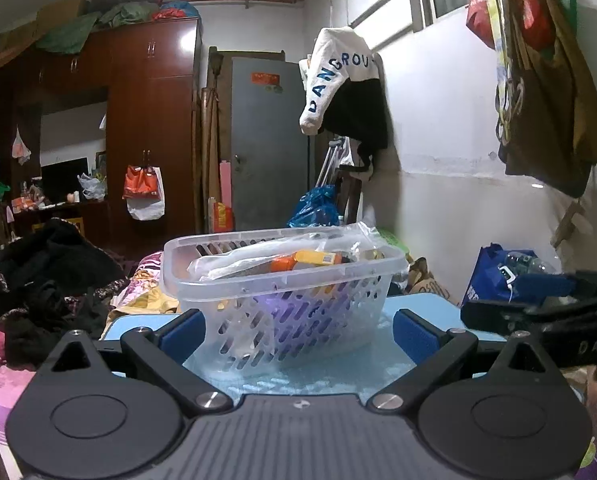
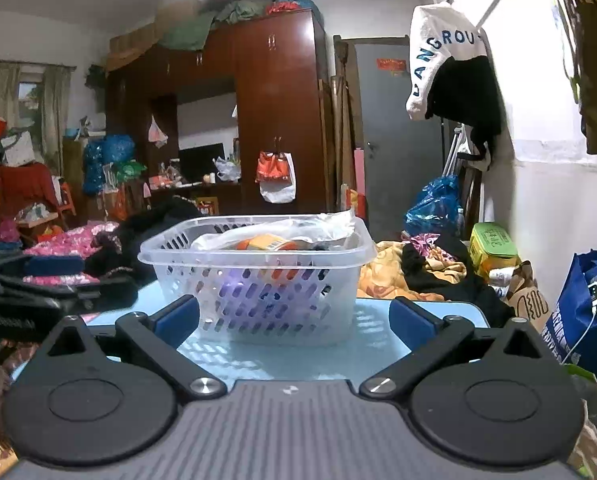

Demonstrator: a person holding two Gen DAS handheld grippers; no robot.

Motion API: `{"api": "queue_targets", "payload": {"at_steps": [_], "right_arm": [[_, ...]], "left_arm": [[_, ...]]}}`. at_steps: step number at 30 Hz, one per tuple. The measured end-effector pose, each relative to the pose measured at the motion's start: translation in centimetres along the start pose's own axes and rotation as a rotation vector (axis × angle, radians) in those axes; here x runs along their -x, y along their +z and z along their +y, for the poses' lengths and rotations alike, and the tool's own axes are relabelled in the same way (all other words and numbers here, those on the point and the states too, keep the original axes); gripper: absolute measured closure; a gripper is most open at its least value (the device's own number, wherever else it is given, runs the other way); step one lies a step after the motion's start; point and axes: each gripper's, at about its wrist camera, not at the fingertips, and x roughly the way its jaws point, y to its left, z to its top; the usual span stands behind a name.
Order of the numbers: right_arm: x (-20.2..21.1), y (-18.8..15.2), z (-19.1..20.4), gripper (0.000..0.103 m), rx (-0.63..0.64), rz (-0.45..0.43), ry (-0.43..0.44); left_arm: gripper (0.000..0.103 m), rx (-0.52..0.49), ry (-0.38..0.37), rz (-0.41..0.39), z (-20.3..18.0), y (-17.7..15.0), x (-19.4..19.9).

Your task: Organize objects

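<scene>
A clear plastic basket (image 1: 298, 320) with slotted walls stands on a light blue table (image 1: 438, 308). Inside it lie a crinkled clear bag (image 1: 258, 256), an orange and yellow packet (image 1: 306, 260) and something purple low down. My left gripper (image 1: 298, 332) is open, its blue pads on either side of the basket's near end, touching nothing. In the right wrist view the same basket (image 2: 258, 304) sits on the table (image 2: 438, 312) just beyond my right gripper (image 2: 294, 316), which is also open and empty. The other gripper (image 2: 26, 296) shows at the left edge.
A bed heaped with dark clothes (image 1: 46, 280) and floral bedding (image 2: 410, 264) lies behind the table. A blue bag (image 2: 578, 320) and a green box (image 2: 494, 244) stand by the right wall. A brown wardrobe (image 1: 150, 120) and a grey door (image 1: 270, 140) are at the back.
</scene>
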Motion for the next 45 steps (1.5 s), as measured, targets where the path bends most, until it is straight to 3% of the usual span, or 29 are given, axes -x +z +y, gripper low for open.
{"api": "queue_targets", "payload": {"at_steps": [12,45], "right_arm": [[-0.42,-0.4,-0.91,0.0,-0.025,0.031,-0.007],[0.38,-0.42,-0.14,0.0,-0.007,0.01,0.016]], "left_arm": [[0.002,0.009,0.004,-0.001,-0.08,0.17,0.08],[0.002,0.018,0.008,0.001,-0.3,-0.05,0.12]]}}
